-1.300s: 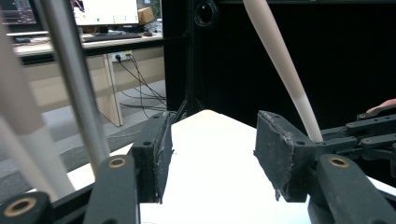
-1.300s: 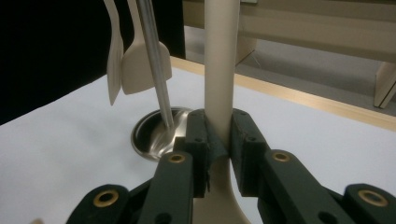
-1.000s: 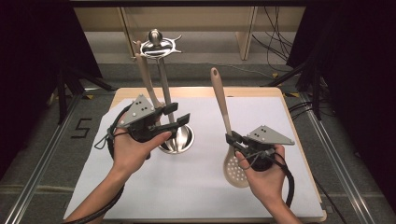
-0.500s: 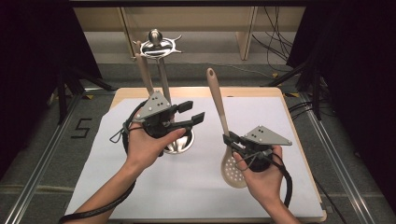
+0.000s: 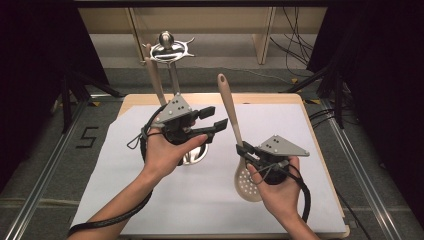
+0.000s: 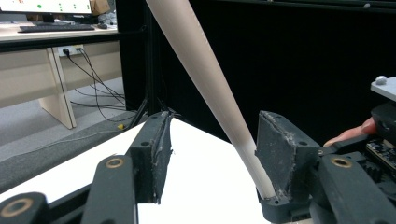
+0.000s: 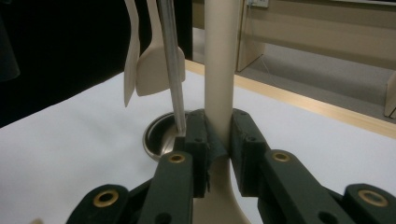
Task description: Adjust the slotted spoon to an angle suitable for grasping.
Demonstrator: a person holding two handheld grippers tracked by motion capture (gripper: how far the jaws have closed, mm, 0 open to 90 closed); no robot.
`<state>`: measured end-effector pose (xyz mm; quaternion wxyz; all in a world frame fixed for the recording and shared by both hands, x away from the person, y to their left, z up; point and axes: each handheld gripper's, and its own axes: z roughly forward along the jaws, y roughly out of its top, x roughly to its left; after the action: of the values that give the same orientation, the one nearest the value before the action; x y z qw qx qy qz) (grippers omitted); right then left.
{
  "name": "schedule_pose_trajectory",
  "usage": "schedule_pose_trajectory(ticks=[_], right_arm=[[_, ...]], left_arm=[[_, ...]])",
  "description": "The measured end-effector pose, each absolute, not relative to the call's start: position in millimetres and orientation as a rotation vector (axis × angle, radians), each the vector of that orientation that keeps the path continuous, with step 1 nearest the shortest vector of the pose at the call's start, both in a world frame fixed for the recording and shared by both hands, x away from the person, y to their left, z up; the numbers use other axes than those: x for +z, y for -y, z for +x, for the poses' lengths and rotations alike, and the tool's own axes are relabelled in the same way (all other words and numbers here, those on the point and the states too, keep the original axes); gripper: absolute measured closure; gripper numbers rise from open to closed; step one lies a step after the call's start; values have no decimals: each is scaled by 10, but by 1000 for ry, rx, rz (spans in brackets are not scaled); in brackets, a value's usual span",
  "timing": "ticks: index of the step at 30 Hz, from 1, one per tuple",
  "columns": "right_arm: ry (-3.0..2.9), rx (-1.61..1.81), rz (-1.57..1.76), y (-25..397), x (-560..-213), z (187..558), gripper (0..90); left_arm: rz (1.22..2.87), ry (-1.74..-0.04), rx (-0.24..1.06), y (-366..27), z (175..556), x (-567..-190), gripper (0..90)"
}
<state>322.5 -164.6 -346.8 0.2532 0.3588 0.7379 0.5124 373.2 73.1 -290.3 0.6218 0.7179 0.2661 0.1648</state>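
Right gripper [image 5: 244, 150]: we see its jaws pressed onto the neck of the slotted spoon [image 5: 235, 135], just above the bowl; in the right gripper view the beige handle [image 7: 219, 70] rises straight up from between the two pads.
Slotted spoon: we find its perforated bowl [image 5: 246, 181] below the right claw, close over the white sheet [image 5: 300, 130], with the handle tilting up and away from the claw.
Left gripper [image 5: 211, 119]: we see its jaws spread apart, gripping nothing; in the left gripper view the spoon's handle [image 6: 205, 79] crosses the gap and lies against the inner face of the jaw at the right of that view, while the other jaw stands apart from it.
Utensil stand [image 5: 170, 47]: we place its metal post and round base [image 7: 161, 135] beyond the right claw and to its left in the right gripper view; in the high view the left hand [image 5: 167, 150] covers part of the base.
Hanging utensils [image 7: 147, 56]: we see two beige blades suspended beside the post, above the base.
Table [image 5: 260, 97]: its wooden edge shows past the sheet, beyond both claws.
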Motion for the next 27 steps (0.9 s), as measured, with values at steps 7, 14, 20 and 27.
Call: schedule_pose_trajectory(ticks=[7, 14, 20, 27], right_arm=[[-2016, 1398, 1011, 1609, -3475, 3195, 793], [-2018, 1393, 980, 1584, -3477, 3194, 793], [-2047, 1383, 960, 1562, -3491, 3189, 792], [-2047, 1400, 979, 1535, -3504, 3195, 791]], left_arm=[[1640, -624, 337, -670, 3773, -2923, 443], [1627, -624, 303, -631, 3778, -2922, 464], [1633, -614, 308, -610, 3764, -2915, 554], [1609, -560, 270, -619, 3713, -2875, 704]])
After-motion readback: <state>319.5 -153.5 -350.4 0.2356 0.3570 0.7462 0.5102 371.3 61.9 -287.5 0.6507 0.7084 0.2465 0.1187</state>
